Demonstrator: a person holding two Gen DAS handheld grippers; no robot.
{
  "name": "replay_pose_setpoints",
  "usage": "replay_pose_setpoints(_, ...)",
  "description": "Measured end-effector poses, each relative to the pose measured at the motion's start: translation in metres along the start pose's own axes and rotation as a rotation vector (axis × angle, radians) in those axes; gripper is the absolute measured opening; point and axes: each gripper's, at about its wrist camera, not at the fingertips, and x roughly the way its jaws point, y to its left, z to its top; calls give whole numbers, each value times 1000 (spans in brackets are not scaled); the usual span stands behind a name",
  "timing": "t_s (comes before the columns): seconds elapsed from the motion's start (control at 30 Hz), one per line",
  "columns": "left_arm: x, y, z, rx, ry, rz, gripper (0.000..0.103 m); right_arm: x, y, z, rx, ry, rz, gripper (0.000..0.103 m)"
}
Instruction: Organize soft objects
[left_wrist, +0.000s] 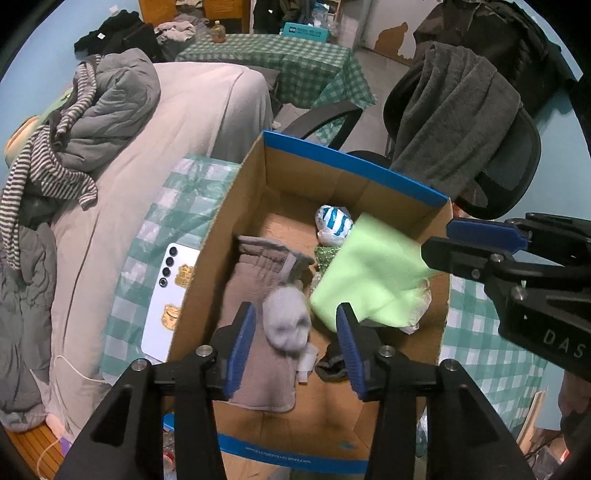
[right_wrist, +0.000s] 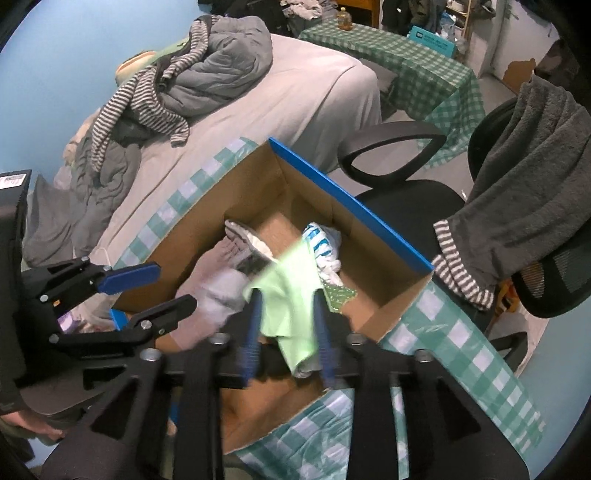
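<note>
blue walls (right_wrist: 55, 74), bed (left_wrist: 207, 110), checked table (left_wrist: 295, 59), black office chair (right_wrist: 406, 199).

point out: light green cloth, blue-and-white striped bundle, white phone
Light green cloth (left_wrist: 373, 266), left wrist view, middle of its flat face.
Blue-and-white striped bundle (left_wrist: 333, 221), left wrist view, its striped top.
White phone (left_wrist: 171, 291), left wrist view, centre of its back, beside the box.
</note>
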Motion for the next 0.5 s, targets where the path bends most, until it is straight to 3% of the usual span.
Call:
replay_pose_setpoints(0.13,-6,0,-4,-3,-2,1,55,-5,2,-2,9,6,-26,52)
replay_pose_setpoints(0.3,-20,-4,-7,17,-21,6,70,-17,3,-6,31,-7,-42,54)
replay_pose_setpoints(0.5,-47,-12,-6,36,-67,3,71,-41,-1,-13,85,-45,-56,57)
